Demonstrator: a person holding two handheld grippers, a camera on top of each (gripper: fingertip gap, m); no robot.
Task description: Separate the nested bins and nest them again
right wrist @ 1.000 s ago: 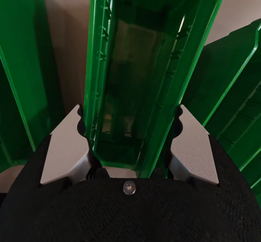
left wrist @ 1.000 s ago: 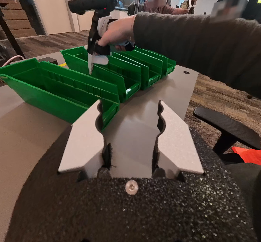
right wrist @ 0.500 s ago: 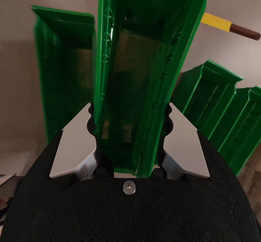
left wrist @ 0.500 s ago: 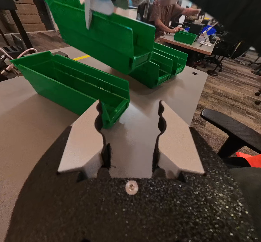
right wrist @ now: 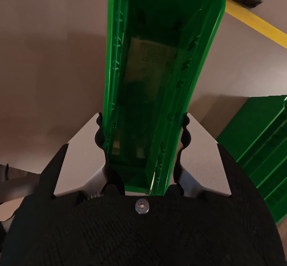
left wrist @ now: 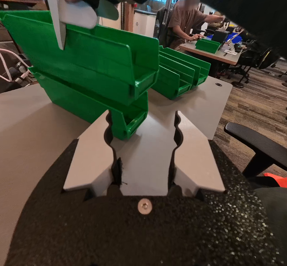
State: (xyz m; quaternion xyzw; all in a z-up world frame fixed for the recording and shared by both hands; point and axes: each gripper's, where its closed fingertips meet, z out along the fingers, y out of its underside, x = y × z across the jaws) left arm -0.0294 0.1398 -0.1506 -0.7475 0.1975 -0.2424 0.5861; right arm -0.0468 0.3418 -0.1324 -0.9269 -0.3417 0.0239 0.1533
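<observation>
The lifted green bin, raised clear of the row a moment ago, now hangs directly over the lone bin on the grey surface, apparently just above it rather than seated. In the left wrist view, the left hand-held gripper sits spread and empty near that bin's open front end. Two more bins stand side by side behind; an office chair sits right, a seated person beyond. The holder's dark sleeve cuts off the top. In the right wrist view, the right hand-held gripper pinches the lifted bin across its side walls, its long axis running away from the camera. Yellow tape crosses the surface; the bin underneath is hidden.
</observation>
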